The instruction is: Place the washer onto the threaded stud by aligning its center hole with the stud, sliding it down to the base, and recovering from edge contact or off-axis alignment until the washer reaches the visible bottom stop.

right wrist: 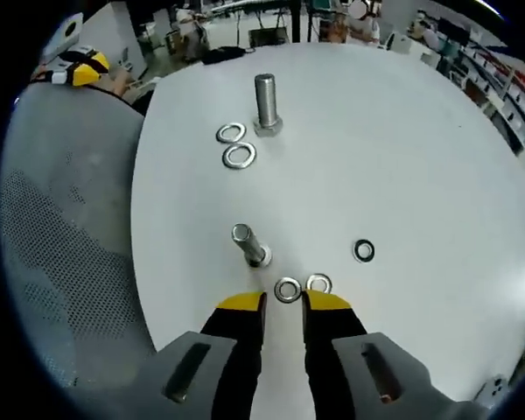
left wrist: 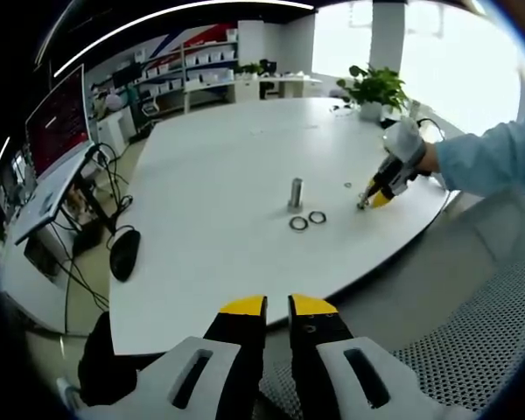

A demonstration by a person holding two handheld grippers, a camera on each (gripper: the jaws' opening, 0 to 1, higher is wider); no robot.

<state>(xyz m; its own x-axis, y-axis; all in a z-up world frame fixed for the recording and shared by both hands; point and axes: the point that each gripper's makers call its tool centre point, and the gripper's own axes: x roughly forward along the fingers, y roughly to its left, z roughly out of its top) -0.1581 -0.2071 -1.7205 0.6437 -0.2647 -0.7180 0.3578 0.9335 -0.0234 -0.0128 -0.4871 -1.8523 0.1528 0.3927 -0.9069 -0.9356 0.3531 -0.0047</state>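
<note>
The threaded stud (right wrist: 264,103) stands upright on the white table (right wrist: 402,149), with two washers (right wrist: 235,145) lying beside its hex base. It also appears mid-table as the stud (left wrist: 295,192) with both washers (left wrist: 307,220) in front. My right gripper (right wrist: 284,302) hovers low over the table, its jaws a little apart. A washer (right wrist: 287,289) lies flat just ahead of the gap, and I cannot tell if the tips touch it. My left gripper (left wrist: 278,306) is off the table's near edge, jaws close together with nothing between them.
A shorter bolt (right wrist: 249,245) stands left of my right tips. Another washer (right wrist: 318,283) and a dark ring (right wrist: 363,251) lie to the right. A mesh chair (right wrist: 61,262) is beside the table edge. A mouse (left wrist: 124,254) and a potted plant (left wrist: 374,89) sit on the table.
</note>
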